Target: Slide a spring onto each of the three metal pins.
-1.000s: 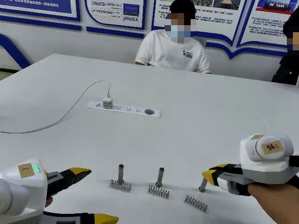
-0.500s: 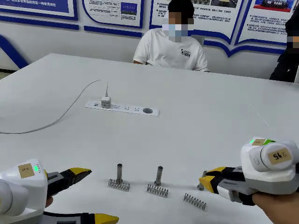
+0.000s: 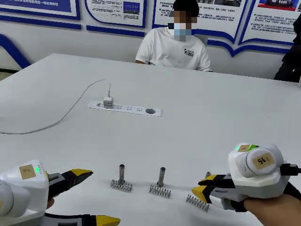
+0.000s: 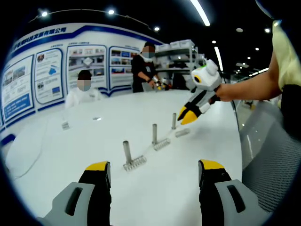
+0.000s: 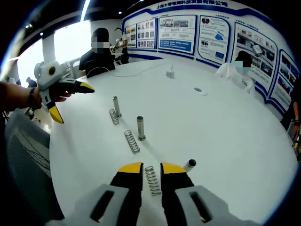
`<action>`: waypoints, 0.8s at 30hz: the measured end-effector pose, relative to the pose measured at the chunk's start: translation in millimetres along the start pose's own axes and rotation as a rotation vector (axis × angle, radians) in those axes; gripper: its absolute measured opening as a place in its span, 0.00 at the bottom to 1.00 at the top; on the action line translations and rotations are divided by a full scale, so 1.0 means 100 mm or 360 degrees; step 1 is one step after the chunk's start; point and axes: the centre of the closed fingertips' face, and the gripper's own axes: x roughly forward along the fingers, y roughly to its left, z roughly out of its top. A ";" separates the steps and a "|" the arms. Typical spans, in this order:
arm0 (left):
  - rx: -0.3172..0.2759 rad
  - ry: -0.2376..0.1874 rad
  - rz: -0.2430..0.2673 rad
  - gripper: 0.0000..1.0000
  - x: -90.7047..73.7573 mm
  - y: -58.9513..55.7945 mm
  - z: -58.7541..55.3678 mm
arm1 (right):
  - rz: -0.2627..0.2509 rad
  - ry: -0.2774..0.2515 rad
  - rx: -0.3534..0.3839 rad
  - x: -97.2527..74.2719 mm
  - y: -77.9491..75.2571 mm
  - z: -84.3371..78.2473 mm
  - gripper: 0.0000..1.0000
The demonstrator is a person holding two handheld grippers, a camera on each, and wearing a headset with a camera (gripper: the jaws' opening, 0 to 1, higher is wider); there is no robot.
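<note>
Three short metal pins stand in a row on the white table: left pin (image 3: pixel 122 173), middle pin (image 3: pixel 161 176), and right pin (image 3: pixel 207 174), which is partly hidden behind my right gripper (image 3: pixel 202 185). A spring lies flat in front of each: left spring (image 3: pixel 121 186), middle spring (image 3: pixel 160 190), right spring (image 3: pixel 197 203). In the right gripper view, my right gripper (image 5: pixel 151 168) hovers with its jaws narrowly apart on either side of the right spring (image 5: pixel 151 180), beside the right pin (image 5: pixel 189 165). My left gripper (image 3: pixel 94 197) is wide open and holds nothing, left of the pins.
A white power strip (image 3: pixel 124 109) with a plugged charger (image 3: pixel 108 103) and a cable (image 3: pixel 61 117) lies mid-table. A person (image 3: pixel 174 47) sits at the far side. The table's near edge runs close behind both grippers.
My right gripper has moved left and toward me, from beside the right pin to over the right spring. The left gripper has stayed put.
</note>
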 end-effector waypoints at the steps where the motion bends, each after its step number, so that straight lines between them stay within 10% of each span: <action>1: -0.0001 0.0001 -0.0001 0.77 0.00 0.00 0.00 | 0.0013 0.0017 -0.0007 0.02 0.01 -0.02 0.16; 24: -0.0019 0.0026 -0.0010 0.77 0.01 -0.02 -0.08 | 0.0119 0.0265 -0.0181 0.29 0.06 -0.23 0.15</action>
